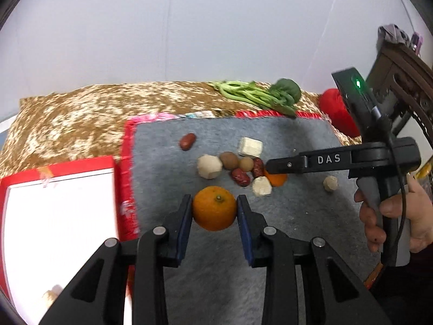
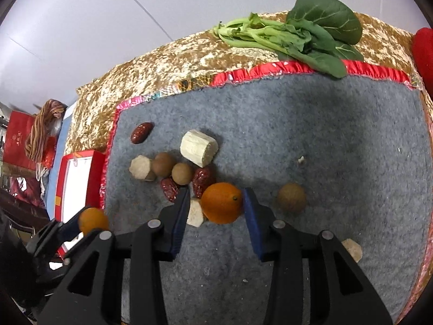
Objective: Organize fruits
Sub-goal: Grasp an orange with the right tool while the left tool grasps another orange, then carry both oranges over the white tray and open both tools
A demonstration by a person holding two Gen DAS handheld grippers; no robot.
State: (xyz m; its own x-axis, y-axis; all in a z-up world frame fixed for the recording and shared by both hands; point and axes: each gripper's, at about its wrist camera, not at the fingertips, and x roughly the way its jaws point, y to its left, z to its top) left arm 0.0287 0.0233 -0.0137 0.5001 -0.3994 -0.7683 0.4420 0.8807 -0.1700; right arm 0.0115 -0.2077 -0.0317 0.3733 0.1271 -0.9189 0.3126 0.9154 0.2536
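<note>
My left gripper (image 1: 214,207) is shut on an orange (image 1: 214,208) and holds it above the grey mat (image 1: 297,130); the same orange shows in the right wrist view (image 2: 93,220). My right gripper (image 2: 216,203) is open around a second orange (image 2: 222,202) that lies on the mat (image 2: 324,135); its right pad touches the fruit and a gap shows on the left. In the left wrist view the right gripper (image 1: 273,168) reaches over that orange (image 1: 276,179). Red dates (image 2: 201,180), brown longans (image 2: 163,164) and pale cut chunks (image 2: 199,147) lie in a cluster beside it.
A red box with a white inside (image 1: 59,216) stands left of the mat. Leafy greens (image 2: 297,38) lie at the mat's far edge on the gold cloth (image 2: 162,62). A lone longan (image 2: 291,197) and a pale chunk (image 2: 351,249) lie to the right.
</note>
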